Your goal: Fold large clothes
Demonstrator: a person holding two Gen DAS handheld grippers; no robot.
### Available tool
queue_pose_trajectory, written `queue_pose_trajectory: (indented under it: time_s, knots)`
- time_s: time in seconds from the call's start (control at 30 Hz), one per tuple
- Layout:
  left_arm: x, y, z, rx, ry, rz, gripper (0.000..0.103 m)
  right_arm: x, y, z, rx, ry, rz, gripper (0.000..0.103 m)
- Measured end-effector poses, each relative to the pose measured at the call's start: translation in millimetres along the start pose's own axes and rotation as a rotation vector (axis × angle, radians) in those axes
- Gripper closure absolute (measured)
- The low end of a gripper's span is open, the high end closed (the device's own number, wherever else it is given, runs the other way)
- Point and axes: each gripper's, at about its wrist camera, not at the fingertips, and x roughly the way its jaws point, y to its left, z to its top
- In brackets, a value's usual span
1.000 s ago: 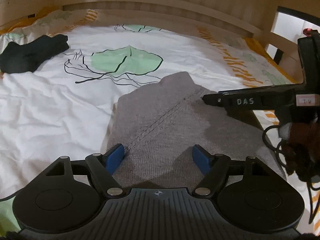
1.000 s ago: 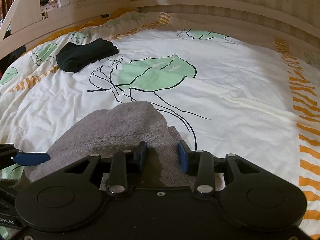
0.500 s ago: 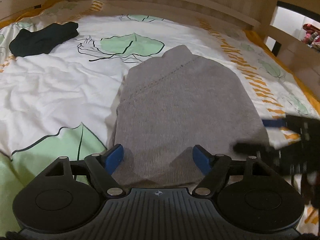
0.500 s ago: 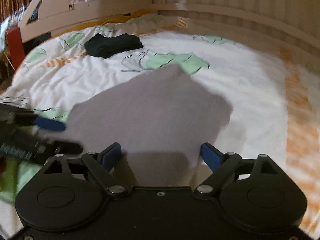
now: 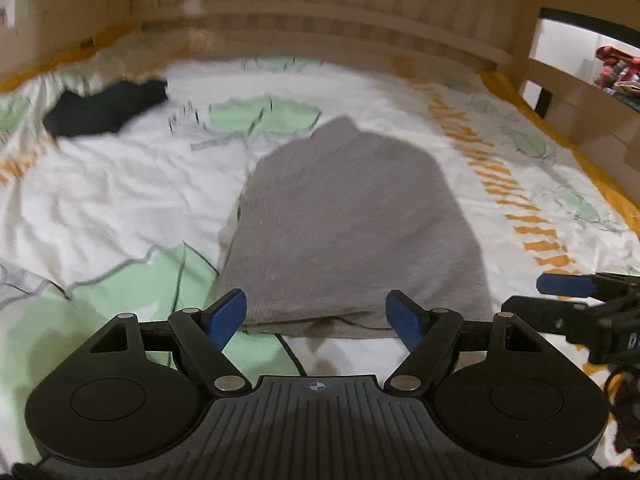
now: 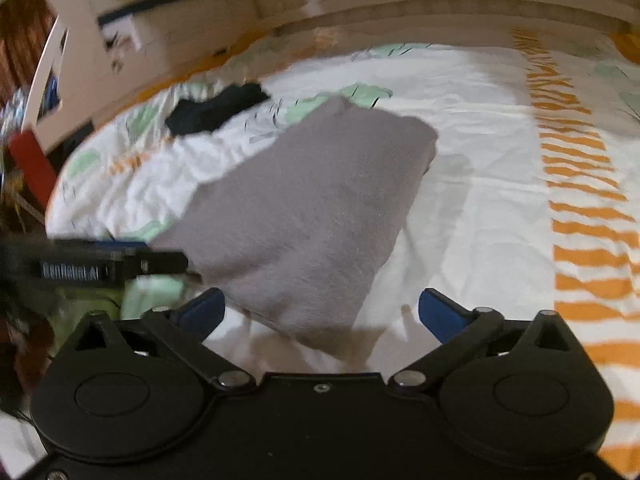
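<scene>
We see a grey knit sweater (image 5: 352, 224) lying folded into a soft, rounded block on the bed, its ribbed weave fine and matte, the near edge a thick stacked fold. It rests on a crumpled white duvet cover (image 5: 120, 200) printed with pale green leaves and orange dashes. Our left gripper (image 5: 318, 314) hangs just short of that near edge, blue-padded fingers spread wide and holding nothing. Our right gripper (image 6: 320, 310) is likewise spread and empty, with the sweater's near corner lying between its fingers. A crumpled black garment (image 5: 106, 106) lies well apart, near the slatted wooden bed frame (image 5: 360, 12).
</scene>
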Motion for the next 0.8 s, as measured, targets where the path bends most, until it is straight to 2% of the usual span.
queue_pose_trajectory:
  time_s: [0.2, 0.37, 0.47, 0.63, 0.8]
  knots:
    - [-32.1, -21.6, 3.4, -0.012, -0.066, 0.065, 0.027, -29.8, 8.4, -2.7, 0.059, -0.028, -0.035, 0.000]
    - [-43.8, -39.4, 9.2, -0.035, -0.028, 0.195, 0.027, -48.7, 12.9, -4.0, 0.092, -0.038, -0.074, 0.000]
    - [-49.7, -50.4, 8.2, 0.007, -0.036, 0.253, 0.027, -60.3, 13.4, -4.5, 0.101, -0.049, -0.097, 0.000]
    - [-56.7, -58.8, 2.4, -0.003, -0.030, 0.200, 0.027, -75.1, 15.1, -7.1, 0.112, -0.060, -0.121, 0.000]
    - [-60.7, -64.4, -6.3, -0.008, -0.011, 0.188, 0.027, -85.5, 21.3, -8.3, 0.086, -0.068, -0.154, 0.000]
